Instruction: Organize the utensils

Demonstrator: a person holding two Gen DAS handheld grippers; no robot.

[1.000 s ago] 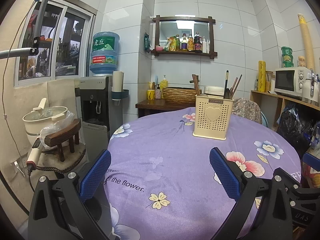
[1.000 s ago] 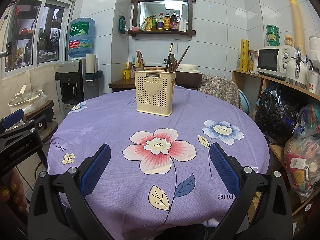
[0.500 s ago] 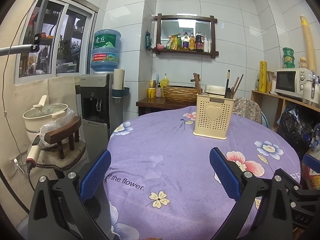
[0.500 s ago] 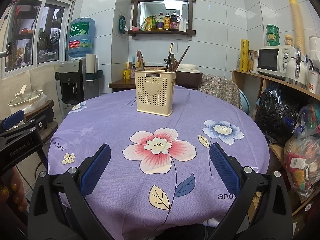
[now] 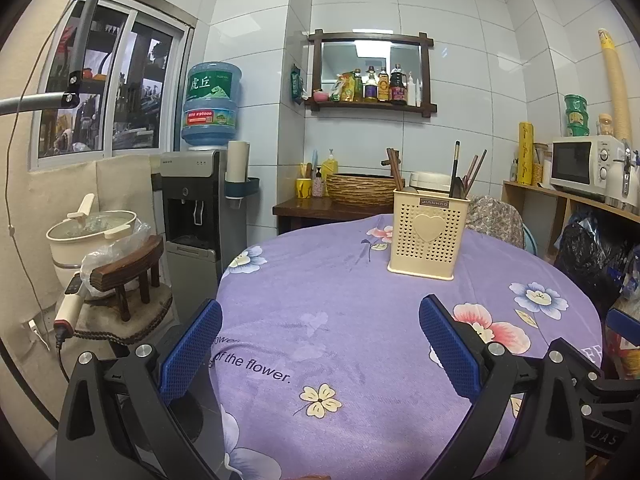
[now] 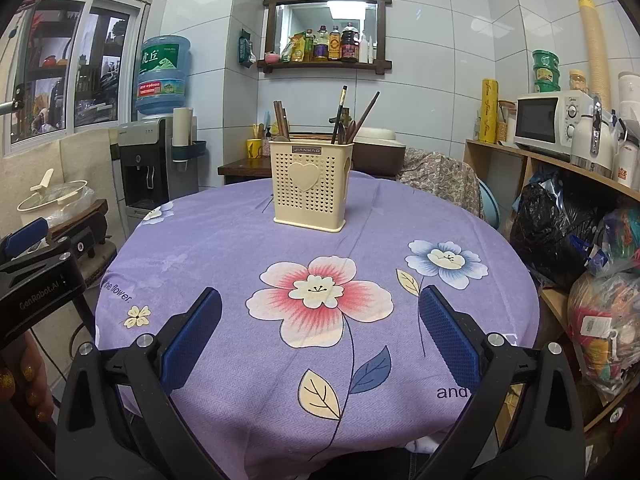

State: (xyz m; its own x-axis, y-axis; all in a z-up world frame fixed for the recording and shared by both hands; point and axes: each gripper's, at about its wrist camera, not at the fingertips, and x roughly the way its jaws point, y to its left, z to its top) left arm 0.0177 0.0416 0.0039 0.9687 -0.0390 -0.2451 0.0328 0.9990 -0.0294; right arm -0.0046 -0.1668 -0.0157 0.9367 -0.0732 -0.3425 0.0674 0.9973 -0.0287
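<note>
A cream perforated utensil holder [image 5: 429, 235] [image 6: 310, 184] with a heart on its front stands upright toward the far side of a round table. Chopsticks [image 6: 339, 114] and other dark utensils stick up out of it. My left gripper [image 5: 320, 344] hovers open over the table's near left edge, with nothing between its blue pads. Over the near edge, my right gripper [image 6: 320, 336] is open and holds nothing. The left gripper's body [image 6: 36, 276] also shows at the left border of the right wrist view, with a hand below it.
A purple floral tablecloth [image 6: 224, 248] covers the table. Left of it stand a water dispenser [image 5: 196, 200], a wooden stool [image 5: 128, 276] and a lidded pot [image 5: 88, 232]. A shelf with a microwave [image 6: 548, 124] and several bags [image 6: 600, 280] lines the right side.
The left wrist view has tilted up slightly, so the holder sits a little lower in it. The right gripper has not moved.
</note>
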